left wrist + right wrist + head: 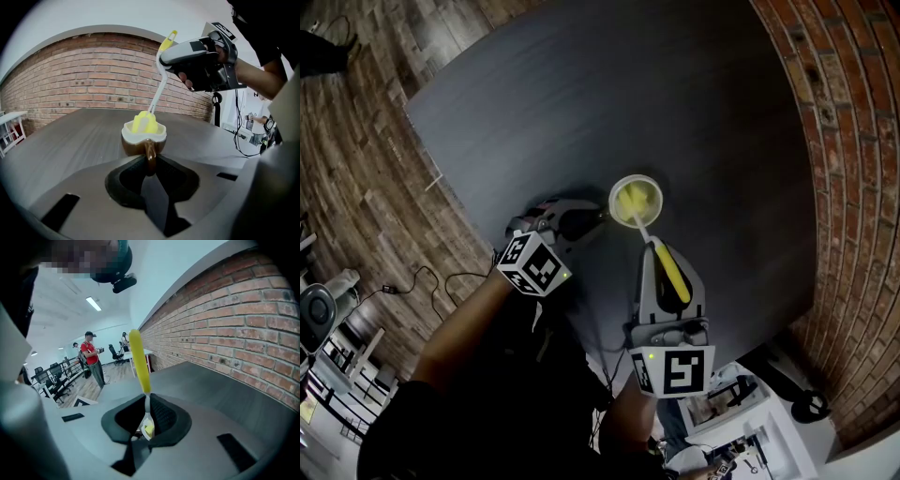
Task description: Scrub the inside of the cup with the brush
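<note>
**Brush head in the cup, scrubbing stage reached**

The left gripper [150, 165] is clenched on the handle of the brown, white-lined cup [144, 137]. The handle loop sits pinched between its two fingers, and the cup body stands upright on the dark table [581, 94] just beyond the fingertips.

The right gripper [147, 416] grasps the brush [139, 361] by its thin white stem. The yellow grip end sticks up behind the fingers. The stem runs forward and down past the fingertips to the yellow bristle head, which sits inside the cup's mouth and fills much of it.

As I read it, the setup is done: the cup is steadied, the brush is in hand and its head is inside. That puts the task in its scrubbing part.

The pictures do not show how much of the inner wall has been worked, nor whether the bristles reach the bottom. What looks to be left is more rubbing round the wall and base, then lifting the brush clear of the rim.
</note>
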Demonstrator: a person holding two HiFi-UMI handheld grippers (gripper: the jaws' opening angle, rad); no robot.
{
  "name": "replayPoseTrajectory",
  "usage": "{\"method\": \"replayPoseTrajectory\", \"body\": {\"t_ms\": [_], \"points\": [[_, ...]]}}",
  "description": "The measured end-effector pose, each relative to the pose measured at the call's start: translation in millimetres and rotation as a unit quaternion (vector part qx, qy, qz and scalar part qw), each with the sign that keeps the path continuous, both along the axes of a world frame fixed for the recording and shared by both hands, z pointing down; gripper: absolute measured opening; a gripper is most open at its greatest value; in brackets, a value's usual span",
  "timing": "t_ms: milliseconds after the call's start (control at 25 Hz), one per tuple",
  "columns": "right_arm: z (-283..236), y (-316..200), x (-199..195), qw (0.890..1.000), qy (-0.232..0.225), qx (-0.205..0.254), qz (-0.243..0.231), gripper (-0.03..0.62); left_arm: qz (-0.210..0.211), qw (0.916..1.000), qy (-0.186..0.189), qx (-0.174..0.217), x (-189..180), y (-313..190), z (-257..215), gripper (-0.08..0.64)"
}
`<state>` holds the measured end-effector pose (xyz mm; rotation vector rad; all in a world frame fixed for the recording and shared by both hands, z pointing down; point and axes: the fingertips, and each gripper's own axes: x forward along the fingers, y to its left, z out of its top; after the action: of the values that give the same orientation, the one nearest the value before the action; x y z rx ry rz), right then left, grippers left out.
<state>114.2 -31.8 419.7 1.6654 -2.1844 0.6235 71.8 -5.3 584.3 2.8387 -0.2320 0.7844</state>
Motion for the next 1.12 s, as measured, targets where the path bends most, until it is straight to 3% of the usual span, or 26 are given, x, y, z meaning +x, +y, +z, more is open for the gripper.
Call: {"method": "replayPoseTrajectory", "body": {"t_ms": [560,880,1120], "points": [[5.6,5.2,37.1,0.993,0.101,-0.022,0.051,0.052,0.0,1.0,0.001,0.001,-1.1,-0.4,-0.1,0.074],[6.6,9.2,29.8,0.996,0.071,-0.028,0.052,0.051,0.0,1.0,0.002,0.001,-2.6,-2.0,0.1,0.074],[7.8,1.5,34.3,0.997,0.033,0.008,0.075,0.052,-0.003,1.0,0.004,0.002,-2.3,-1.4,0.1,0.074]]}}
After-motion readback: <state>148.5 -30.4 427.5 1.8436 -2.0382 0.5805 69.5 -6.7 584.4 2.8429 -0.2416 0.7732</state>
